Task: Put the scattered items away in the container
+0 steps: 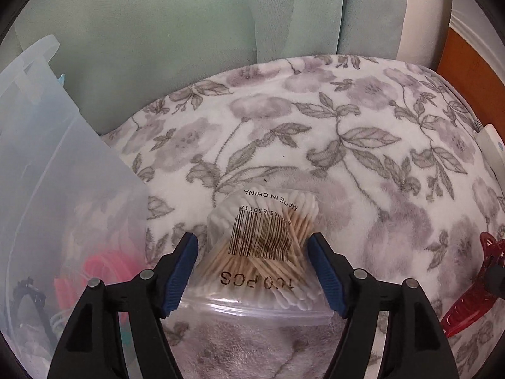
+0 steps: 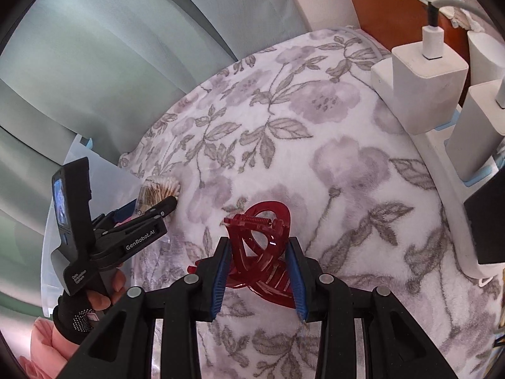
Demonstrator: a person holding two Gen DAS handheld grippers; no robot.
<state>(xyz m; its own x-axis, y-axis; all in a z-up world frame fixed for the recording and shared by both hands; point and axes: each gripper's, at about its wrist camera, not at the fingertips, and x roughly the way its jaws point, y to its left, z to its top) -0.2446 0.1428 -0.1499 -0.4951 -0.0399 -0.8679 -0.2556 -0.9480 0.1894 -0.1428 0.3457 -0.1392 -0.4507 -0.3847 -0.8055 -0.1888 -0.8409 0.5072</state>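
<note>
A clear bag of cotton swabs lies on the floral blanket, just right of the translucent plastic container. My left gripper stands open, one blue pad on each side of the bag and neither pressing on it. In the right wrist view the same gripper points down at the swab bag beside the container. My right gripper is shut on a red hair claw clip, held just above the blanket. That clip also shows at the left wrist view's right edge.
The container holds pink and black items. A white power strip with plugged-in chargers lines the blanket's right side, and a white corded controller lies at its edge. Green curtain hangs behind. A gloved hand holds the left gripper.
</note>
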